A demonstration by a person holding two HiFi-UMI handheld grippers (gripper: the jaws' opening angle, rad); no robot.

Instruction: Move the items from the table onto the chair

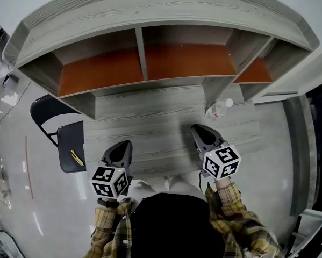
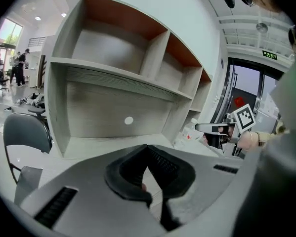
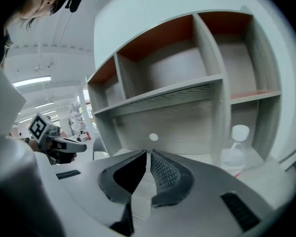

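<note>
Left gripper and right gripper, each with jaws closed together on nothing, held clear of the grey table, on which a white-capped clear bottle stands beside the hutch, while a thin yellow item lies on the chair seat.

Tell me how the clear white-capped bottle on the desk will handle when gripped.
The bottle stands upright and looks tall for its base, so a sideways nudge would probably tip it, and its round body could then roll. Its clear walls look like thin plastic and may flex under the jaws.
</note>
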